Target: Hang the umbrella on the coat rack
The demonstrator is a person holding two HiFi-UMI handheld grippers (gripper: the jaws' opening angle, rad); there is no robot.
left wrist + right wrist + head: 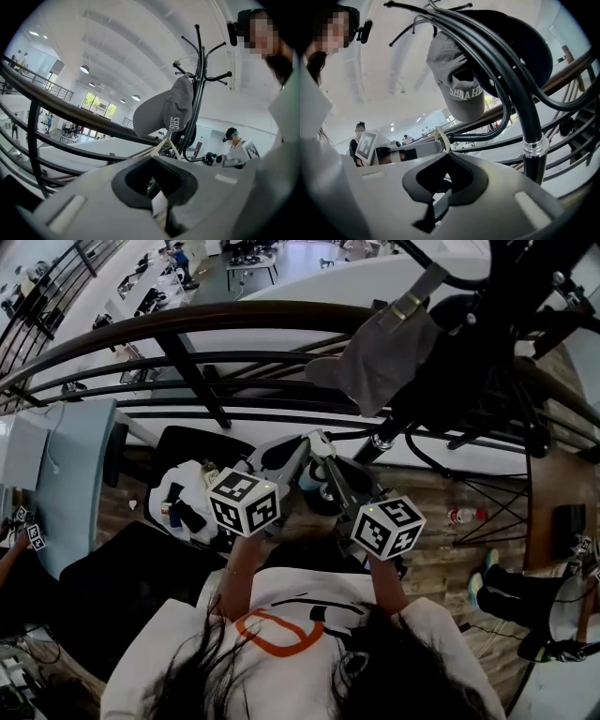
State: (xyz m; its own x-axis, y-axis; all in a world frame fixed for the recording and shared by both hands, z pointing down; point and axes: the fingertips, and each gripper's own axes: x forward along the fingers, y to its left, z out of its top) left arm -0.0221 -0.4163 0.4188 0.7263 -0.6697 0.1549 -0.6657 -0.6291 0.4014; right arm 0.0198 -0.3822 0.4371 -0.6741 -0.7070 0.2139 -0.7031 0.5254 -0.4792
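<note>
The black coat rack stands right in front of me, with a grey cap on one of its hooks. My left gripper and right gripper meet tip to tip beside the pole. Both look shut on the umbrella's cream strap loop. In the right gripper view the loop is at the tip of a low black hook. A dark folded bundle, apparently the umbrella, hangs under the jaws and is mostly hidden.
A curved dark railing runs just behind the rack. A dark garment hangs on the rack beside the cap. Below me are a black chair, a pale blue desk, a bottle and another person.
</note>
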